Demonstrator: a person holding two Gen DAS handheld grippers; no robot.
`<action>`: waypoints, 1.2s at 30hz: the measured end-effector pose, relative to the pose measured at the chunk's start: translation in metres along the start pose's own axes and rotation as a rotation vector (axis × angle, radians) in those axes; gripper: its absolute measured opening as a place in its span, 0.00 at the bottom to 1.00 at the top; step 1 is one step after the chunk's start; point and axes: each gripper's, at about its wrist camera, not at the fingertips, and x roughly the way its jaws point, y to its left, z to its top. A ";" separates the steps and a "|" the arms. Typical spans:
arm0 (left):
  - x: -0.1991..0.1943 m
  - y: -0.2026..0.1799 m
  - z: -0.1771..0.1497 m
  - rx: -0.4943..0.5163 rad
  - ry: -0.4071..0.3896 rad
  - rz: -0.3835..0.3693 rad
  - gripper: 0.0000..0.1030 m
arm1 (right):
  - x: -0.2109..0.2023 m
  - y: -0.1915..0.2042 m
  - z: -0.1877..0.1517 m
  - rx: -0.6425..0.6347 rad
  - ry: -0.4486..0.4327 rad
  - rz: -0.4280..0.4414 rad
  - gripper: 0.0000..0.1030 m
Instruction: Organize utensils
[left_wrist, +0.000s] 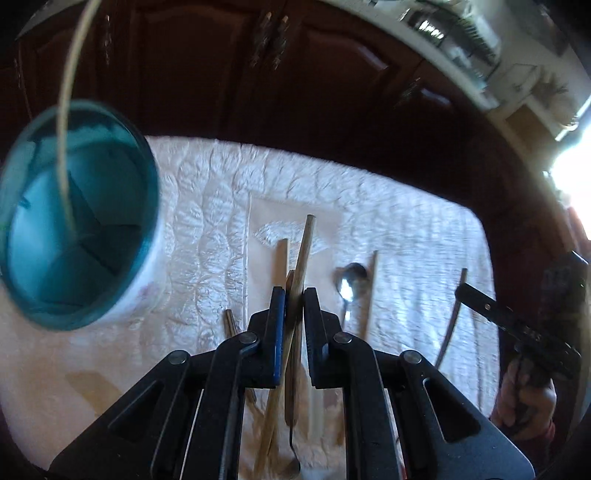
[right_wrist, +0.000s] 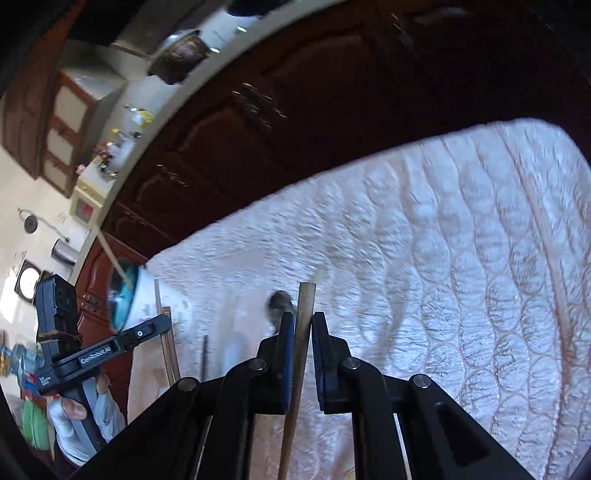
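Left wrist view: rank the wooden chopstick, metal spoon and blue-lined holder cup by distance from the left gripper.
1. Wooden chopstick, clamped in the left gripper.
2. Metal spoon, lying just right on the white quilted cloth.
3. Blue-lined holder cup, far left.

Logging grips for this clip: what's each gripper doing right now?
Left gripper: closed on a wooden chopstick.
Right gripper: closed on a chopstick.
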 end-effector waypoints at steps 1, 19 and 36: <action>-0.010 -0.002 -0.002 0.008 -0.013 -0.019 0.08 | -0.004 0.006 -0.001 -0.012 -0.008 0.005 0.08; -0.116 -0.007 -0.034 0.090 -0.181 -0.129 0.09 | -0.046 0.079 -0.028 -0.167 -0.066 0.020 0.07; -0.184 -0.014 -0.014 0.134 -0.282 -0.115 0.08 | -0.074 0.135 -0.004 -0.266 -0.137 0.098 0.07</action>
